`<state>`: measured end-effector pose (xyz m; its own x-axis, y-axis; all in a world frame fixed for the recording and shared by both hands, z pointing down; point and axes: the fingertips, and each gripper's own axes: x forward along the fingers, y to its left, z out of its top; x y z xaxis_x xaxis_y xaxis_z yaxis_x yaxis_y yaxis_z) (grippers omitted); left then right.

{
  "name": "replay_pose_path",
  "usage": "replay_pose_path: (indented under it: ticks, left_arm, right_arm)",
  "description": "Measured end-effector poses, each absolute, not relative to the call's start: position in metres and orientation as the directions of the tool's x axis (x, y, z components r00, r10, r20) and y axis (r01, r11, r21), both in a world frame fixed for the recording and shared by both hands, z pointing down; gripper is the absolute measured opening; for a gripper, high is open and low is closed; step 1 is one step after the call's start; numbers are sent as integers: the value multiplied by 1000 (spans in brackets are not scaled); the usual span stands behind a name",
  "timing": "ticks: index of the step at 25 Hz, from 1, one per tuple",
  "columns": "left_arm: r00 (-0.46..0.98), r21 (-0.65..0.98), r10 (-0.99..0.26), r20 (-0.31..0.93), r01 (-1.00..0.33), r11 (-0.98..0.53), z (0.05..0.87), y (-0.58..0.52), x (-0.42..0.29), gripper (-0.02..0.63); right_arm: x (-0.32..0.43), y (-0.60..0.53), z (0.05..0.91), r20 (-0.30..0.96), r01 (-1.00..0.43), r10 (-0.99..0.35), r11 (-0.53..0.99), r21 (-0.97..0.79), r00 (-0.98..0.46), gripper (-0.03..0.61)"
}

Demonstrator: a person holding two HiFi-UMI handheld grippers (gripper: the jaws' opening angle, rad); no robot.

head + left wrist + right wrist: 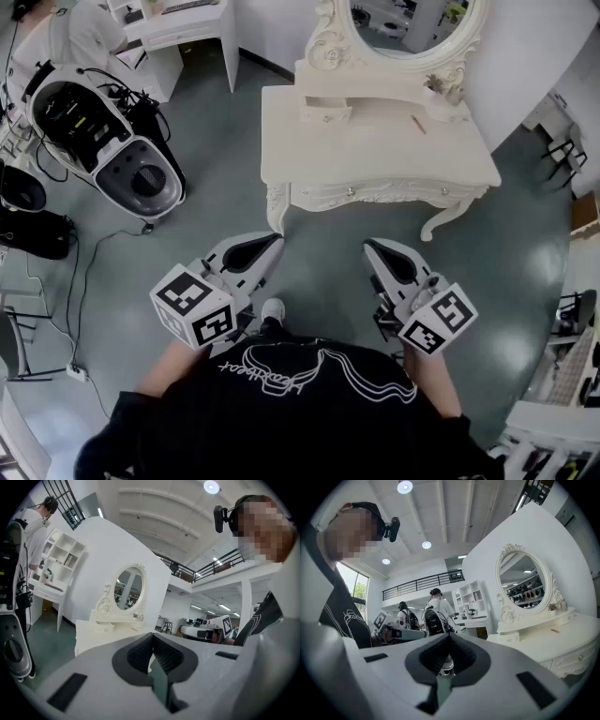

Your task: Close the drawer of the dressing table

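Note:
The white dressing table (375, 150) with its oval mirror (412, 23) stands ahead of me on the grey floor. On the left of its top, a small drawer (326, 112) under the mirror sticks out a little from its shelf. My left gripper (272, 246) and right gripper (370, 248) hover side by side near my body, short of the table's front edge. Both are shut with nothing between the jaws. The left gripper view shows its gripper (151, 641) with the table (93, 632) behind it. In the right gripper view the table (562, 639) lies to the right of that gripper (449, 641).
A black-and-white machine (103, 131) with cables stands on the floor at the left. A white desk with shelves (178, 28) is at the back left. A dark chair (567, 150) stands at the right. Other people (433, 611) stand in the background.

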<state>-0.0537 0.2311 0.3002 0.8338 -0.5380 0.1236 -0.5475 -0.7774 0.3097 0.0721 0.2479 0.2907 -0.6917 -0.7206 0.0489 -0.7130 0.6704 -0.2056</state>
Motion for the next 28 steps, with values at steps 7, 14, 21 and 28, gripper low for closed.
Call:
replay_pose_path:
  ticks: [7,14,21,28]
  left_arm:
    - [830,295,-544,119,-553,-779,300,234,-31,3]
    - [824,285,-554,119,-563,-776,303,252,-22,3]
    - [809,273,-577,114,-584,-765,293,279,-32,3]
    - [798,298,-589,127,-597,-745,301,265,-35,3]
  right_arm:
    - [100,248,294,55,-731,-739,650,-206,-672,3]
    - [111,263,301,76,-742,-741,653,-150,-667,189]
    - [113,282,295,82,-774,-769,628,-87,-633,293]
    - [121,262,312,135,-806,-795,591,-46,-591,296]
